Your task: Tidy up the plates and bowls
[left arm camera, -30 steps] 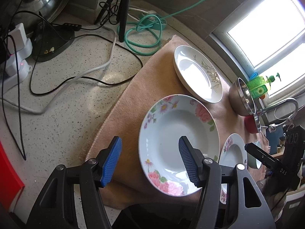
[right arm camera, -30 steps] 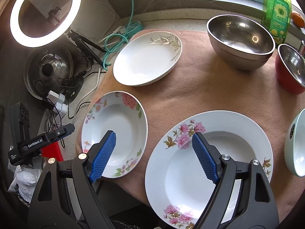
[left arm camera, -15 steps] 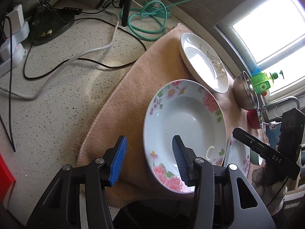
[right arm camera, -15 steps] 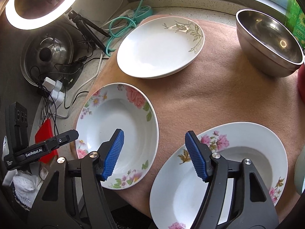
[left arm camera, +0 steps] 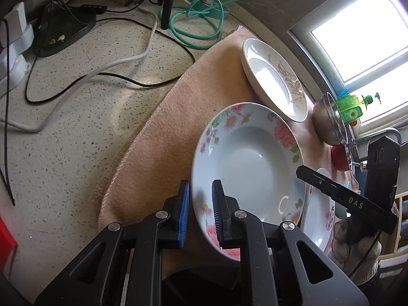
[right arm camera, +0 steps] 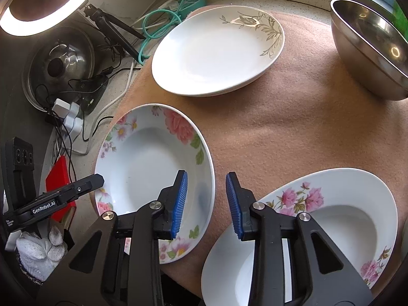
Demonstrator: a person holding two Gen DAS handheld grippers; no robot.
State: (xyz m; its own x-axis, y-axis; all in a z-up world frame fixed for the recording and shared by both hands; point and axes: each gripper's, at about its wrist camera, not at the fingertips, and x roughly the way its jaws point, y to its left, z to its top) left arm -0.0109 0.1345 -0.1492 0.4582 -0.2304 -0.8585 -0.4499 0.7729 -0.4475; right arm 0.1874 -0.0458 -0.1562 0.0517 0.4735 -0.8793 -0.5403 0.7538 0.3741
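Far left, black and white cables (left arm camera: pixel 89 76) trail over the speckled worktop (left arm camera: pixel 63 153), with a coiled green cable (left arm camera: pixel 199 17) behind them. Next comes the peach cloth (left arm camera: pixel 165 140) that carries the crockery.

The left tool (left arm camera: pixel 201 211) sits at the near left rim of the small floral deep plate (left arm camera: pixel 255 163). Its jaws have just been closing and are now clamped on that rim, one blue pad outside the edge and the other over the plate's inner slope. The plate is empty.

Moving right, the right tool (right arm camera: pixel 206 204) hangs over the same plate's opposite side. Its jaws have just been closing too, but a clear gap remains. The left pad is above the plate's well, the plate's right edge and a strip of cloth show between the pads, and neither pad presses on anything. The rim of the large pink-flowered plate (right arm camera: pixel 344 216) runs behind the right finger. I cannot tell whether they touch. That plate is empty as well.

Behind these lies the white plate with a leaf sprig (right arm camera: pixel 216 51), empty and apart from the floral one. Further right stands an empty steel bowl (right arm camera: pixel 369 58). A small red bowl (left arm camera: pixel 340 156) stands just beside it, and a green soap bottle (left arm camera: pixel 354 107) by the window.
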